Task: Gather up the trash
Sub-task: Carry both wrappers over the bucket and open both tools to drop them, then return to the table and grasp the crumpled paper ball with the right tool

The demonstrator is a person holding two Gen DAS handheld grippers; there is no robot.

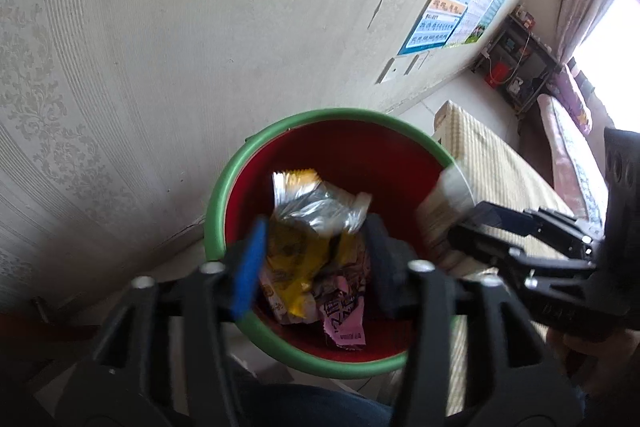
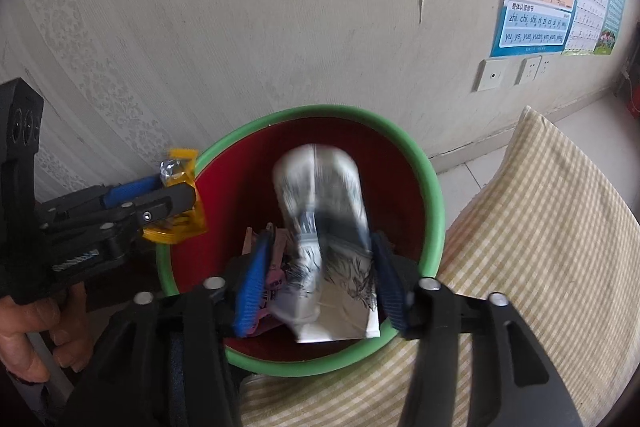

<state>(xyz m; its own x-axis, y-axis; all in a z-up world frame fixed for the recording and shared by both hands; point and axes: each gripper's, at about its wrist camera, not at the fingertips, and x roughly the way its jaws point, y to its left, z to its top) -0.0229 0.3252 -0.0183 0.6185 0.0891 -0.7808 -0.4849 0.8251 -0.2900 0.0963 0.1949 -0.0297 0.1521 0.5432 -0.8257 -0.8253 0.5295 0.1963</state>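
Red bin (image 1: 224,203) with green rim, against the wall. Inside: pink wrapper (image 1: 346,323) at 6 o'clock.

Left gripper (image 1: 316,263): jaws spread, yellow-and-silver wrapper (image 1: 312,211) blurred between them over the bin; contact unclear.

Right gripper (image 2: 316,291): jaws spread, white printed packet (image 2: 324,227) blurred between them, above bin centre; grip unclear.

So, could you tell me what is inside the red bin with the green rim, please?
Inside the bin lie a pink wrapper and yellow wrappers. A yellow-and-silver packet and a white printed packet blur above them. The bin's floor is covered.
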